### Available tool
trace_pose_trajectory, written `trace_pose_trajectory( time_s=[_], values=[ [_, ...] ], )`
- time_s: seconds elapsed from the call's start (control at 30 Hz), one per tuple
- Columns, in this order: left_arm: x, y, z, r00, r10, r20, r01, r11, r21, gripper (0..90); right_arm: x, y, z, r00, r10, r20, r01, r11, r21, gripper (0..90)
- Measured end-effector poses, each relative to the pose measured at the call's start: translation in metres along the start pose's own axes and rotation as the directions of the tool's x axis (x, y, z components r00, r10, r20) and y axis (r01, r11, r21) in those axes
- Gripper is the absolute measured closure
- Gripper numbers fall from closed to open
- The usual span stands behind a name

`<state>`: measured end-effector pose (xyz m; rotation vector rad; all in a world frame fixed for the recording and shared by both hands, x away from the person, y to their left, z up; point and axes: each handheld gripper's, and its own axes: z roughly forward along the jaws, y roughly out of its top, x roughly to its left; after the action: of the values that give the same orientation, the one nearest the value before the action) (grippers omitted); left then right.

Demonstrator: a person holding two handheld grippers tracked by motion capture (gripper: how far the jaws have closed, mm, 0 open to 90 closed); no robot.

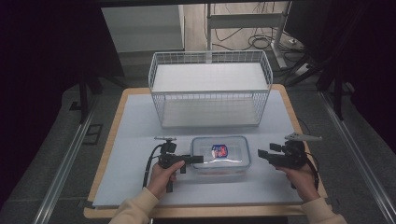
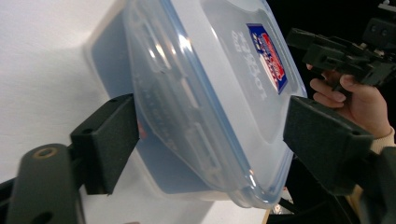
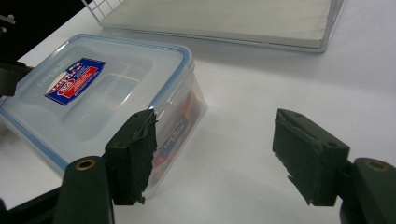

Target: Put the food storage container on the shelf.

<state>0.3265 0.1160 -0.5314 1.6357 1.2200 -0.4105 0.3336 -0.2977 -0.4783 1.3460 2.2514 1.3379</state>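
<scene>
Left tool: held in the person's left hand at about 7 o'clock on the counter; jaws apart, straddling the left end of the container; one jaw sits low beside the side wall, the other stands over the lid. Whether either jaw touches the plastic cannot be told.
Right tool: held in the right hand at about 5 o'clock; jaws wide apart with nothing between them, pointing toward the container's right end, just clear of it. In its own view the container lies beyond its left jaw.
Container: clear plastic box with blue-edged lid fitted on; sits flat on the counter between the two tools, at about 6 o'clock of centre. A red and blue label is on the lid. Something red-orange shows through the side wall; it cannot be identified.
Counter: wood-edged top covered with a pale sheet.
Wire basket: white, rectangular, open at the top; stands at 12 o'clock, beyond the container and apart from it; a pale flat liner covers its floor.
Background: cables on the floor past the counter's far edge.
</scene>
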Motion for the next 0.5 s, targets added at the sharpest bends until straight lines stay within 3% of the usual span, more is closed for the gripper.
trace_pose_trajectory(
  time_s=[0.1,0.33,0.5],
  values=[
    [-0.0006,-0.0003,-0.0003,0.9997,0.008,-0.023,-0.008,1.0,0.004,23.8,-0.0001,0.0,0.0002,1.0,0.001,0.0,-0.001,1.0,0.001,30.2],
    [-0.0012,0.0002,-0.0023,0.9996,0.013,-0.025,-0.013,0.9999,-0.005,27.6,0.0013,0.0013,0.0013,0.9997,0.004,-0.023,-0.004,1.0,0.005,30.4],
    [0.0002,0.0005,-0.0026,0.9997,0.016,-0.018,-0.016,0.9999,-0.005,27.9,0.0061,0.0054,0.0078,0.9947,0.014,-0.102,-0.01,0.999,0.036,29.3]
  ],
)
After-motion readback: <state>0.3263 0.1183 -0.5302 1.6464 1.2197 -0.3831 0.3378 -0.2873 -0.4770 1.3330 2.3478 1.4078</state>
